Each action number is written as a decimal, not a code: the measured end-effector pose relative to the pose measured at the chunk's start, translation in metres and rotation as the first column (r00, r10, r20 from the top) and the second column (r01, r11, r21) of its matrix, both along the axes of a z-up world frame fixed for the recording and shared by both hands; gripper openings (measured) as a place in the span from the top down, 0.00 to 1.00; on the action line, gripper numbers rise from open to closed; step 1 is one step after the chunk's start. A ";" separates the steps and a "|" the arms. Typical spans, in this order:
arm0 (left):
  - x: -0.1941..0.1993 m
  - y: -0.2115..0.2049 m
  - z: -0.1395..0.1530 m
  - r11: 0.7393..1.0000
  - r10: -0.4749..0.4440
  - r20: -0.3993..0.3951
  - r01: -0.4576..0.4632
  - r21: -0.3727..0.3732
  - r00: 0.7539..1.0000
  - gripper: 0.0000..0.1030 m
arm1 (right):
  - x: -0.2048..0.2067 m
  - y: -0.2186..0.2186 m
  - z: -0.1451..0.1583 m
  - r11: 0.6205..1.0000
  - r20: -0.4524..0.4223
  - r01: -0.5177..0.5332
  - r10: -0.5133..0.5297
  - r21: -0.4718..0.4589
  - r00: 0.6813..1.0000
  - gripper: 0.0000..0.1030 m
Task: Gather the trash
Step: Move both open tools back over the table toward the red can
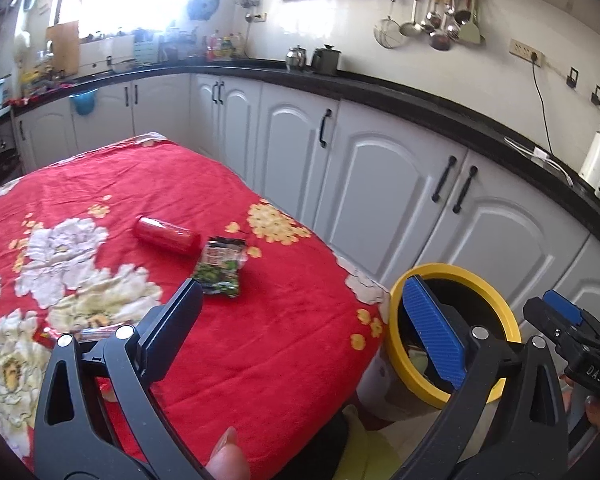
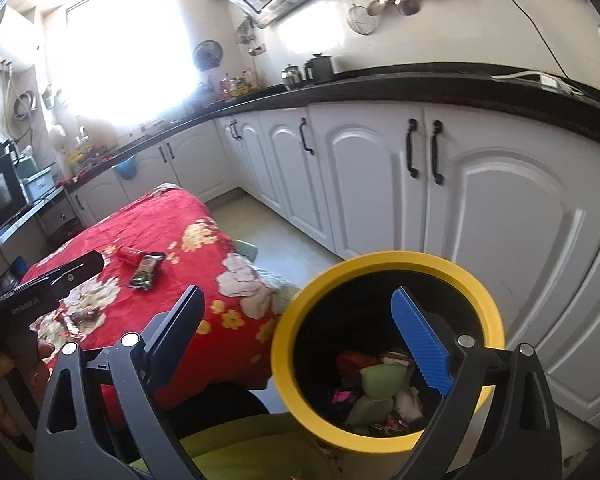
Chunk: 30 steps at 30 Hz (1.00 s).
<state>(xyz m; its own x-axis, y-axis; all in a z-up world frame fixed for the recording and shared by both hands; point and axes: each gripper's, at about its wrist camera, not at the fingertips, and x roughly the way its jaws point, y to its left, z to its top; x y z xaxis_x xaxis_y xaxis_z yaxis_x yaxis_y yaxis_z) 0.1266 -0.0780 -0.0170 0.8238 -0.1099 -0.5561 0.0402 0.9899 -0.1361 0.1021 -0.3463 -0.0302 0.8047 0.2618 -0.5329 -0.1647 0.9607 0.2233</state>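
A red can [image 1: 167,234] lies on its side on the red flowered cloth of the table [image 1: 260,320], with a green snack wrapper [image 1: 222,265] beside it. Both also show in the right wrist view: the can [image 2: 129,255] and the wrapper [image 2: 146,271]. A small wrapper [image 2: 83,317] lies near the table's front. A yellow-rimmed bin [image 2: 384,346] stands on the floor at the table's right, holding several pieces of trash. My left gripper [image 1: 312,328] is open and empty above the table's right edge. My right gripper [image 2: 300,336] is open and empty over the bin.
White cabinets [image 1: 380,168] with black handles run along the far side under a black counter [image 1: 420,100]. A white kettle [image 1: 599,162] stands on the counter at right. A strip of floor [image 2: 268,232] separates table and cabinets.
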 end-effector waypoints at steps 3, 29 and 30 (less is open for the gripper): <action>-0.003 0.010 0.002 1.000 0.019 0.008 -0.019 -0.007 1.000 0.11 | 0.001 0.012 0.004 1.000 0.006 -0.024 0.024 -0.010 1.000 0.11; -0.027 0.090 0.019 0.979 0.200 0.057 -0.199 -0.036 0.978 0.11 | 0.007 0.100 0.030 0.978 0.044 -0.201 0.204 -0.056 0.978 0.08; -0.027 0.094 0.019 0.978 0.209 0.055 -0.207 -0.040 0.976 0.11 | 0.008 0.104 0.030 0.976 0.044 -0.210 0.212 -0.057 0.976 0.08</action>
<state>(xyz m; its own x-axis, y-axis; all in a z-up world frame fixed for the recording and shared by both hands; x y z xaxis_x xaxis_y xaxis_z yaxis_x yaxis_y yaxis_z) 0.0994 0.0160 0.0019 0.8616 0.0493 -0.5053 -0.1571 0.9723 -0.1730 0.1096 -0.2422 0.0001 0.7598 0.4016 -0.5113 -0.3743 0.9132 0.1611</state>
